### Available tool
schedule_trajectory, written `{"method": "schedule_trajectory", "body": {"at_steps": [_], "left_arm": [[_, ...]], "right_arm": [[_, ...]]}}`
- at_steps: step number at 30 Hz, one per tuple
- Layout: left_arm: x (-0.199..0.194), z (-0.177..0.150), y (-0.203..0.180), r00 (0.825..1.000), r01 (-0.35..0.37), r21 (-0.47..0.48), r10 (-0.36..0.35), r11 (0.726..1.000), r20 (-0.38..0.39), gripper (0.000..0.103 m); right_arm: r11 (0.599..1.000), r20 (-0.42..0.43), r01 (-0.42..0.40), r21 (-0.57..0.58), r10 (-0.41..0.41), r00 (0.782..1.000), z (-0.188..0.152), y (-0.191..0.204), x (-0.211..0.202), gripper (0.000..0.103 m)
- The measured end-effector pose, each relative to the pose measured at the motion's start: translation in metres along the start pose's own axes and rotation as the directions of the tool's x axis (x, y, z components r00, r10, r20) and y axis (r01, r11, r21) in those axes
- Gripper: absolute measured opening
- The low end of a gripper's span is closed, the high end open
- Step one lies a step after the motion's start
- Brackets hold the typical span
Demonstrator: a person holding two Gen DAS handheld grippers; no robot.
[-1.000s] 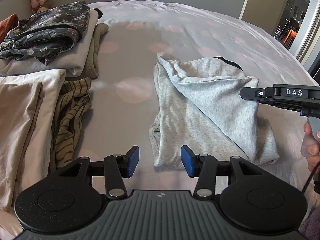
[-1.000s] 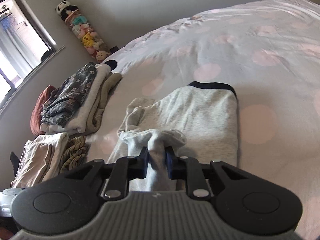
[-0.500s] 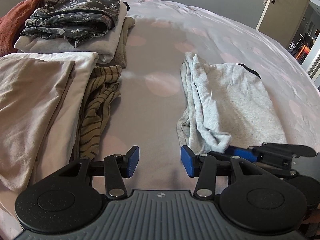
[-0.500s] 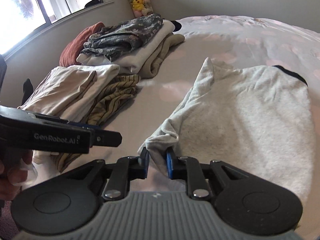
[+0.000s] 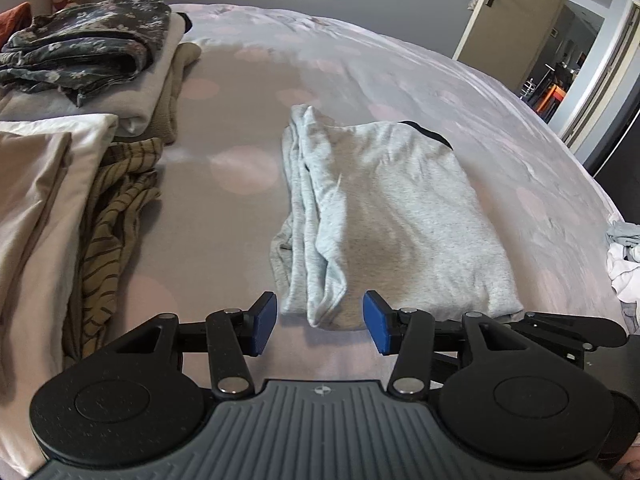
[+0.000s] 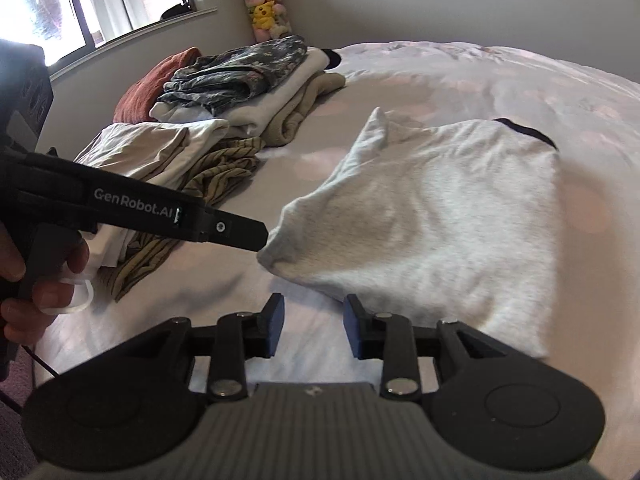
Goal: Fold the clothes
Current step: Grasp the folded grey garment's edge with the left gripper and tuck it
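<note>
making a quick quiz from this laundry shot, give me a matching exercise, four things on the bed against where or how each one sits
Things:
1. grey top
2. floral garment
3. striped garment
4. right gripper

Places or states:
a. on top of the far pile of folded clothes
b. jaws opening, nothing between them
c. folded in the middle of the bed
d. crumpled beside the cream fabric

Pairs: 1-c, 2-a, 3-d, 4-b
</note>
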State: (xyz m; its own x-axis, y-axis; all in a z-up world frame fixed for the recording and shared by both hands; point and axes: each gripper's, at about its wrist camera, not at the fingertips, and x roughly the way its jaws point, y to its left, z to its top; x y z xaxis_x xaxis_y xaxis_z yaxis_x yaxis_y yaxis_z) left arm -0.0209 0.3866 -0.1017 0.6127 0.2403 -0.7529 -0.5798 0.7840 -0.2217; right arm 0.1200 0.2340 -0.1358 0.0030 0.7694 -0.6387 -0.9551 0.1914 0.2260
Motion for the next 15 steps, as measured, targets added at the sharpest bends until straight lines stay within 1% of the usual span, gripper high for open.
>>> {"method": "schedule_trajectory", "body": {"at_steps": [2,4,5,6,7,8,9,12,15], "left_arm": [[0.005,0.004,-0.007,1.000,0.008,0.028,-0.008,1.000,0.020,0.045],[0.012,0.012,-0.013,0.999,-0.006,0.058,0.003,0.998,0.048,0.045],[0.017,0.016,-0.013,0.998,-0.021,0.068,0.018,0.997,0.055,0.040],[0.023,0.020,-0.012,0.998,-0.042,0.071,0.039,0.997,0.049,0.029],[0.031,0.024,-0.010,0.997,-0.066,0.070,0.064,0.995,0.035,0.025],[0.037,0.026,-0.007,0.997,-0.080,0.071,0.079,0.994,0.019,0.018],[0.042,0.026,-0.004,0.996,-0.084,0.071,0.084,0.994,0.003,0.014],[0.056,0.023,0.004,0.993,-0.112,0.091,0.115,0.990,-0.027,0.013],[0.066,0.015,0.013,0.987,-0.154,0.099,0.157,0.983,-0.018,0.014]], "right_arm": [[1.000,0.009,0.024,0.019,-0.024,1.000,-0.006,-0.010,-0.011,0.037],[0.998,0.017,0.043,0.043,-0.044,0.999,-0.012,-0.019,-0.018,0.037],[0.997,0.023,0.052,0.053,-0.053,0.998,-0.014,-0.023,-0.021,0.037],[0.996,0.031,0.061,0.060,-0.063,0.998,-0.015,-0.026,-0.022,0.037],[0.995,0.041,0.074,0.065,-0.077,0.996,-0.015,-0.028,-0.023,0.037],[0.994,0.051,0.087,0.070,-0.091,0.995,-0.016,-0.030,-0.024,0.037],[0.992,0.062,0.109,0.070,-0.114,0.992,-0.015,-0.031,-0.024,0.036],[0.980,0.091,0.189,0.058,-0.194,0.977,-0.014,-0.036,-0.024,0.036],[0.972,0.090,0.218,0.084,-0.226,0.970,-0.017,-0.046,-0.023,0.036]]}}
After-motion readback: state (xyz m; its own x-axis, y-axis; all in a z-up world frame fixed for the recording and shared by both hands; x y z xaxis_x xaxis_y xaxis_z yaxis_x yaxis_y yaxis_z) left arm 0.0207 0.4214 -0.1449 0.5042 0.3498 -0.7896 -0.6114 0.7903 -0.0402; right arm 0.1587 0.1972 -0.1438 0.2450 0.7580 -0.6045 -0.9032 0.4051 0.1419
